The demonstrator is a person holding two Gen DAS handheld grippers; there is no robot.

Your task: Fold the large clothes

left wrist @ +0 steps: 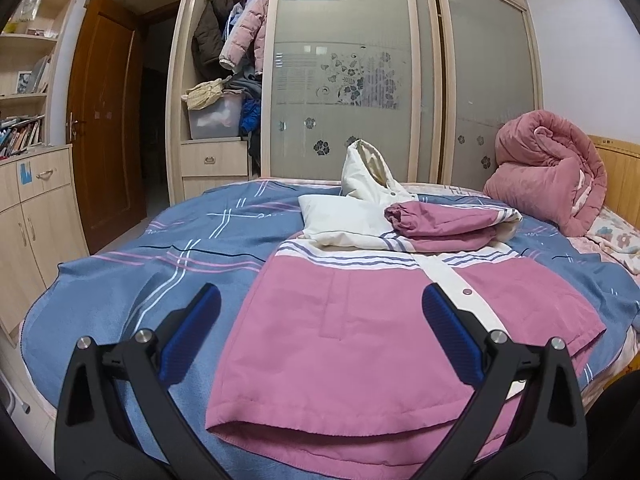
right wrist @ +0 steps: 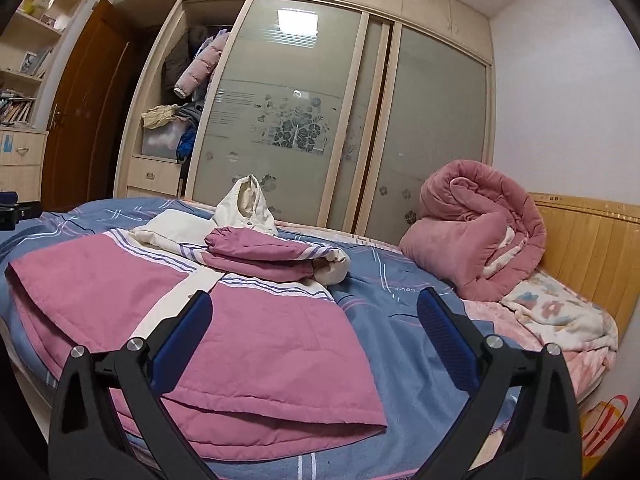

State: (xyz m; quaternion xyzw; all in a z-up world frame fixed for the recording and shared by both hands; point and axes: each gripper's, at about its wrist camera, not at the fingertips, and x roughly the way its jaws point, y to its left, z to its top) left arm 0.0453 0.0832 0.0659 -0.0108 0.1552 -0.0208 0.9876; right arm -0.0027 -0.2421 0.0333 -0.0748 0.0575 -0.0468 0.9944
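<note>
Jacket (left wrist: 360, 320): flat on bed (left wrist: 120, 280), sleeves crossed at far end.
Left gripper (left wrist: 322, 320): wide open, empty.
Right gripper (right wrist: 314, 322): wide open, empty.
Risk: padded hem slips — one layer pinched, fold skews.

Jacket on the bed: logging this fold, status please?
Left gripper open, right gripper open, both empty. Jacket flat on the bedspread, sleeves folded in, hem unfolded. Rolled quilt clear of it.

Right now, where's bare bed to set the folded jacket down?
Free: blue plaid sheet left of the pink-and-cream hooded jacket, and a strip between jacket and rolled pink quilt. Crowded: headboard corner, with quilt and floral blanket.
</note>
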